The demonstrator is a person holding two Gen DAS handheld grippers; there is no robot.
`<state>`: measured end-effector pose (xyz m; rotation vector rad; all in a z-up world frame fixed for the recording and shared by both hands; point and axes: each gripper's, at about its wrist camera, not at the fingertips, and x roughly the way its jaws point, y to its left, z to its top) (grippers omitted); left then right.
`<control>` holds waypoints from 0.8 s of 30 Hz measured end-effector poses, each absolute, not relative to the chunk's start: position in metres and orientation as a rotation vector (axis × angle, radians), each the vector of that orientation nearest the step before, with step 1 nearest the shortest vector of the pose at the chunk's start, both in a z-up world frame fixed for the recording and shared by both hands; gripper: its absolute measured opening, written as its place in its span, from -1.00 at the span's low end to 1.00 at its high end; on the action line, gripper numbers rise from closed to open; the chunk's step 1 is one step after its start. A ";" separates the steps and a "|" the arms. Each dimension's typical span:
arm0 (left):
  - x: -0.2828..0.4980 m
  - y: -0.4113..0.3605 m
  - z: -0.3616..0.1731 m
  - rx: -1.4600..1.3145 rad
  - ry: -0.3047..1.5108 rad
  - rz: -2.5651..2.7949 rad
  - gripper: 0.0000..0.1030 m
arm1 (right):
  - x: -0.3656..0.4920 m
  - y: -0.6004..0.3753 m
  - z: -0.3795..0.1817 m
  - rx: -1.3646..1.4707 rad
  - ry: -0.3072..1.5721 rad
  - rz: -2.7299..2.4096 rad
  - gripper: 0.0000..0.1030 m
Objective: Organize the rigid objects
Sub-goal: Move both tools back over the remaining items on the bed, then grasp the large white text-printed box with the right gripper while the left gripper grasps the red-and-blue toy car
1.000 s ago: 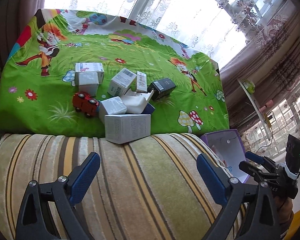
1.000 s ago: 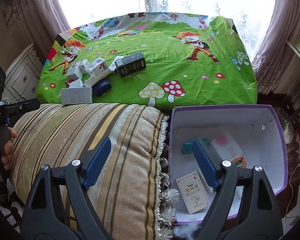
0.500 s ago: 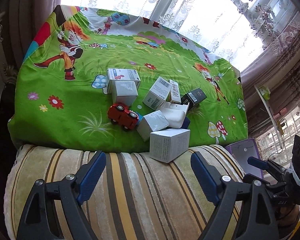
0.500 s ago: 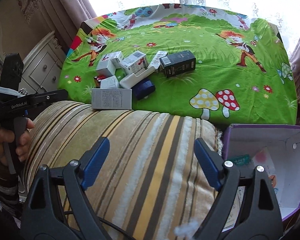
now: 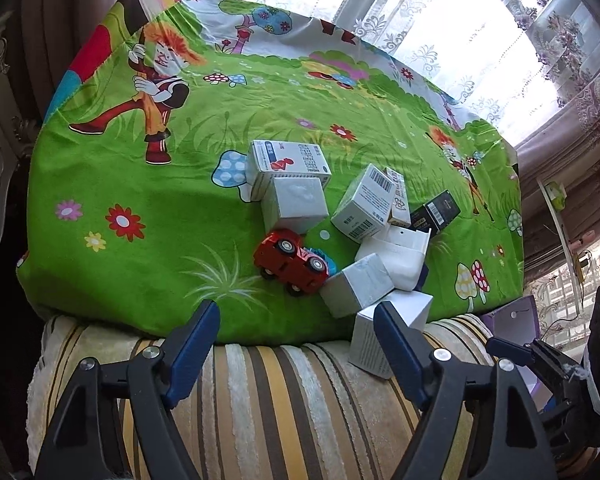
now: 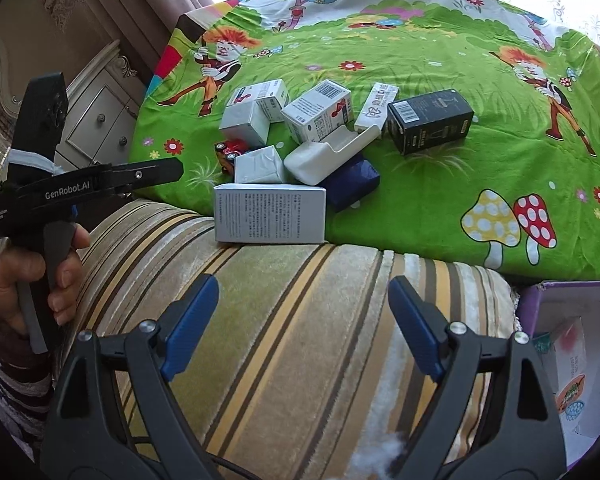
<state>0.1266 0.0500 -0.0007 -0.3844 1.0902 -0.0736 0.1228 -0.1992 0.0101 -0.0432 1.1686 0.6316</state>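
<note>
A pile of small boxes lies on the green cartoon bedsheet (image 5: 140, 208): a grey-white box (image 6: 270, 213) at the near edge, several white cartons (image 6: 318, 114), a black box (image 6: 430, 120), a dark blue box (image 6: 352, 182), a white open case (image 6: 328, 154) and a red toy car (image 5: 290, 258). My left gripper (image 5: 296, 344) is open and empty, just short of the car and the near box (image 5: 380, 328). My right gripper (image 6: 300, 320) is open and empty over the striped cushion (image 6: 300, 320), below the pile.
A purple-rimmed storage box (image 6: 572, 352) with packets inside stands at the right beside the cushion. A white dresser (image 6: 100, 120) stands left of the bed. Curtains and a bright window lie behind. The left gripper's body (image 6: 80, 188) shows in the right wrist view.
Both grippers have moved forward and left toward the pile. The storage box has slid to the right edge of the right wrist view. Both stay open.
</note>
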 end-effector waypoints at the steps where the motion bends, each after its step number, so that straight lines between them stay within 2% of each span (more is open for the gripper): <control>1: 0.131 0.052 -0.002 -0.385 1.096 -0.067 0.54 | 0.125 -0.195 0.008 -0.044 1.176 0.641 0.72; 13: 0.180 0.064 -0.029 -0.384 1.177 0.001 0.51 | 0.154 -0.158 -0.016 -0.057 1.264 0.665 0.74; 24: 0.182 0.068 -0.043 -0.339 1.218 -0.014 0.51 | 0.165 -0.144 -0.029 -0.063 1.301 0.676 0.79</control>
